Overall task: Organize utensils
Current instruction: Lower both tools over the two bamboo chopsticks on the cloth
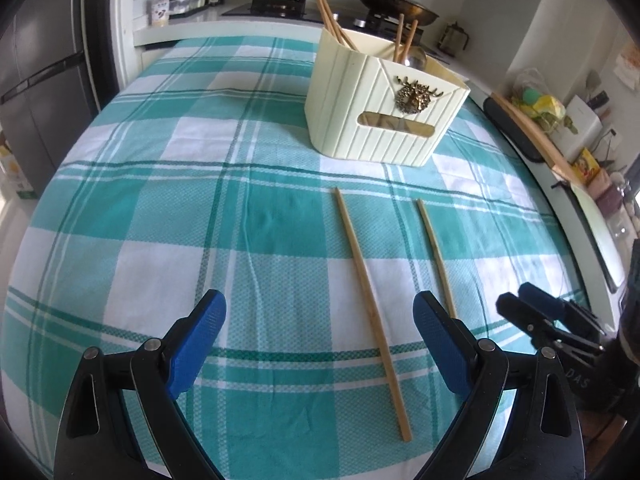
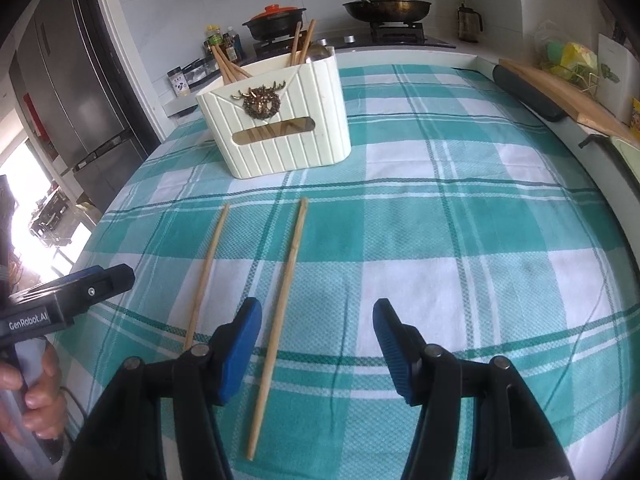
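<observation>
two chopsticks (image 2: 279,312) (image 2: 206,272) lay apart on the checked cloth (image 2: 460,240), just before the cream holder (image 2: 280,124) with more sticks upright inside. left gripper (image 1: 320,344) and right gripper (image 2: 316,344) hovered spread, empty. holder's interior hidden; stove (image 2: 396,32) beyond.

two bare wooden chopsticks (image 2: 280,268) (image 2: 207,272) lie apart on the cloth before a cream holder (image 2: 280,128) with more.

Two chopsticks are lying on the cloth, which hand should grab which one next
Probably each its own. The left gripper has the left chopstick between its open jaws; the right gripper has the right chopstick between its open jaws. Both grippers are empty.
</observation>
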A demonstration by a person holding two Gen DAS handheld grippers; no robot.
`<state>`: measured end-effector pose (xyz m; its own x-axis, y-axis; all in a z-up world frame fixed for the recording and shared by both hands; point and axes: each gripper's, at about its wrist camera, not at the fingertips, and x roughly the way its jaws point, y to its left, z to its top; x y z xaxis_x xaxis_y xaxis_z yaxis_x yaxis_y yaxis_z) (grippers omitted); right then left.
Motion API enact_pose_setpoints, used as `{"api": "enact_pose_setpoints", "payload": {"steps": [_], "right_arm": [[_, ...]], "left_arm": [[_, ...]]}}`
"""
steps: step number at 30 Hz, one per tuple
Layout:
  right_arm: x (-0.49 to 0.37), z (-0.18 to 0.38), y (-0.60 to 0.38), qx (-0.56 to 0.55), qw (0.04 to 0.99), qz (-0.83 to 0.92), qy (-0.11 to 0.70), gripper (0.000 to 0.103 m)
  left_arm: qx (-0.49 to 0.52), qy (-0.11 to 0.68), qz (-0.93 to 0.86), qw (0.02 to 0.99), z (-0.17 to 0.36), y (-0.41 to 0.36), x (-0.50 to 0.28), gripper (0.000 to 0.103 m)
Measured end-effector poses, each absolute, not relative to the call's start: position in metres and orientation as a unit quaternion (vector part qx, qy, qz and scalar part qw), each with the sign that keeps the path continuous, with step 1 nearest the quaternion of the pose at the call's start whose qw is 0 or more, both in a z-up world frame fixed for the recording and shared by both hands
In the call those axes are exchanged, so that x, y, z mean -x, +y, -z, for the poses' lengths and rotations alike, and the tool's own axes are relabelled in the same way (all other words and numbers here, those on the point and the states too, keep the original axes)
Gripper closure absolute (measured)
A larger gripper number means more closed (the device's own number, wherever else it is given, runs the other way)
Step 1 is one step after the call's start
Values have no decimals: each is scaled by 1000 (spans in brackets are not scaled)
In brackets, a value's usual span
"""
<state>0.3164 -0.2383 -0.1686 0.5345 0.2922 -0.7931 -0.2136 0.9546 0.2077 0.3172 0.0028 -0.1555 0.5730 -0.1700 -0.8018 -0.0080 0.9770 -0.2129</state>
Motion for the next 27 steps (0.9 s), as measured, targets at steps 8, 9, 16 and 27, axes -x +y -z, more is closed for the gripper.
{"api": "enact_pose_setpoints", "payload": {"steps": [8, 9, 16, 27], "right_arm": [[-326, 195, -203, 16, 859, -153, 488, 44], [-327, 197, -203, 18, 858, -150, 490, 44], [-321, 203, -194, 62, 861, -140, 484, 44], [-311, 201, -200, 103, 875, -98, 463, 93]], "left_arm": [[123, 457, 33, 880, 159, 20, -309, 8], [127, 458, 31, 880, 160, 21, -308, 8], [121, 453, 21, 883, 160, 22, -303, 8], [102, 458, 38, 882, 164, 1, -302, 8]]}}
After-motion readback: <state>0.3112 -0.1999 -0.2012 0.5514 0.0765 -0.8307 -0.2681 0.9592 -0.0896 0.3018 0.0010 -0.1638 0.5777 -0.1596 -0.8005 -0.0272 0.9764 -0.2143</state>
